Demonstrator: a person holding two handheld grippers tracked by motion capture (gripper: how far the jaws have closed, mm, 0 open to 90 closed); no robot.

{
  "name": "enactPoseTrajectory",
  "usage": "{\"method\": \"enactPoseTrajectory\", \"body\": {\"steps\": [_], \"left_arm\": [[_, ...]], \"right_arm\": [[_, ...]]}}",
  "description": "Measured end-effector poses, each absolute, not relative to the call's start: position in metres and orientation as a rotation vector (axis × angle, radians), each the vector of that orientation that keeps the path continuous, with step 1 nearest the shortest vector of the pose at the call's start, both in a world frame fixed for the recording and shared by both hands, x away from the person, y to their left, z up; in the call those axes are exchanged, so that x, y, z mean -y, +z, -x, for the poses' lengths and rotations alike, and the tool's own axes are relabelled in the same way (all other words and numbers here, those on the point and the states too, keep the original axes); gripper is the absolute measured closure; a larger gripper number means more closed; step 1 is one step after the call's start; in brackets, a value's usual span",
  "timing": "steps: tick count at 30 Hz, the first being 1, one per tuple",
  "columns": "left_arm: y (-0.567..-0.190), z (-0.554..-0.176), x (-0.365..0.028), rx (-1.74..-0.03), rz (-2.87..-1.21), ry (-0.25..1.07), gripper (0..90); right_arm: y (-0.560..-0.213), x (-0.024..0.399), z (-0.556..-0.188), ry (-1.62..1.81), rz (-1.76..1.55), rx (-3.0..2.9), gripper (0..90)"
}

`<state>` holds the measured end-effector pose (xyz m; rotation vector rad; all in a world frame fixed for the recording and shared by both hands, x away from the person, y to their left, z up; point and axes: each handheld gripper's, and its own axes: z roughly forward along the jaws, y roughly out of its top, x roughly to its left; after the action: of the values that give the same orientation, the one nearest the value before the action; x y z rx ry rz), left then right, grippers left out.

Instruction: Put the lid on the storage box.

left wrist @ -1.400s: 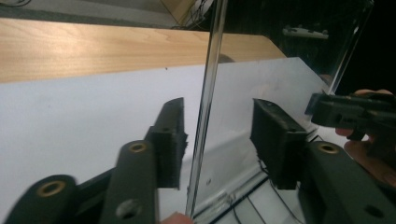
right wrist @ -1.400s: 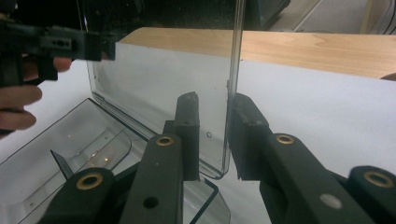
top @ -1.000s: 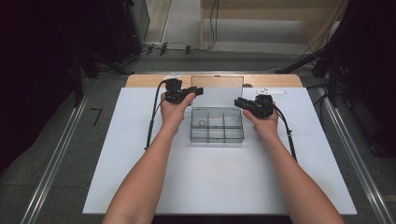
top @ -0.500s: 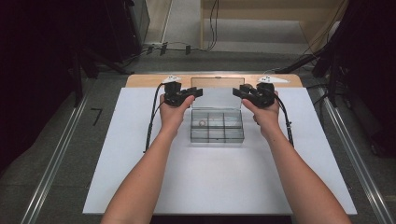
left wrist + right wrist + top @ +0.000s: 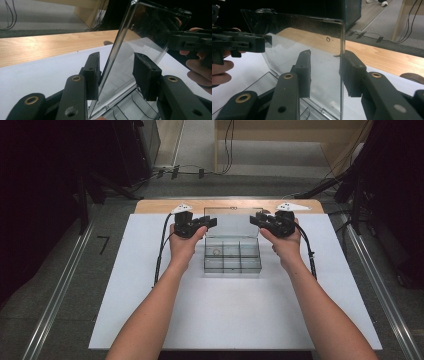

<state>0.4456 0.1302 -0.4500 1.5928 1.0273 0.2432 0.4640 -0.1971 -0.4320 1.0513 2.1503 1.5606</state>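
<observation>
A person stands at a white counter [image 5: 150, 320] holding a pair of tongs in each hand, working on a clear plastic box [image 5: 232, 262] with a hinged lid [image 5: 231, 225]. The box sits between the two hands, just below and inward of both sets of tongs. The lid is swung up and stands nearly upright, probably so the compartments can be reached from above.

The left tongs [image 5: 211, 222] straddle the lid's left edge and the right tongs [image 5: 254, 220] straddle its right edge, one at each side, most likely to keep the thin panel from twisting or dropping shut.

In the left gripper view the lid [image 5: 130, 55] runs between the two black pads of the left tongs [image 5: 116, 72]. One pad lies against or just beside the panel, while the other stands apart from it, so these tongs are spread around the lid and not pinching it.

In the right gripper view the right tongs [image 5: 324, 72] have just been closing, with the lid's edge [image 5: 342, 62] between them. One pad sits right at that edge and the other stands off behind the clear panel, so there is no firm pinch here either.

The box is transparent and slightly grey, with low walls and thin dividers making a grid of small compartments. A small ring-shaped item [image 5: 216, 252] lies in a compartment nearer the left tongs. The lid is glossy, with rounded corners, and reflects the dark room. Beyond the tongs runs a strip of pale wood [image 5: 160, 206].
</observation>
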Motion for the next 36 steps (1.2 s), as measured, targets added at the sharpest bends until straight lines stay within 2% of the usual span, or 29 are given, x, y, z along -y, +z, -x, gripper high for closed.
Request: {"method": "enactPoseTrajectory", "body": {"steps": [7, 12, 15, 24, 32, 36], "left_arm": [[-0.448, -0.438, -0.131, -1.003, -1.620, 0.248, 51.7], [-0.448, -0.431, -0.138, -1.017, -1.603, 0.250, 43.5], [-0.451, -0.424, -0.143, -1.027, -1.608, 0.251, 43.7], [-0.459, -0.412, -0.155, -1.078, -1.634, 0.245, 66.2], [-0.468, -0.405, -0.155, -1.066, -1.663, 0.180, 88.5], [-0.468, -0.404, -0.150, -1.036, -1.672, 0.161, 89.9]], "right_arm": [[-0.431, 0.197, -0.452, 1.535, -0.978, -2.154, 60.0], [-0.432, 0.198, -0.444, 1.524, -0.952, -2.158, 59.5], [-0.432, 0.199, -0.440, 1.525, -0.949, -2.156, 58.9], [-0.435, 0.200, -0.430, 1.529, -0.945, -2.155, 56.9], [-0.438, 0.202, -0.425, 1.536, -0.952, -2.148, 55.7], [-0.439, 0.203, -0.423, 1.543, -0.951, -2.147, 55.4]]}}
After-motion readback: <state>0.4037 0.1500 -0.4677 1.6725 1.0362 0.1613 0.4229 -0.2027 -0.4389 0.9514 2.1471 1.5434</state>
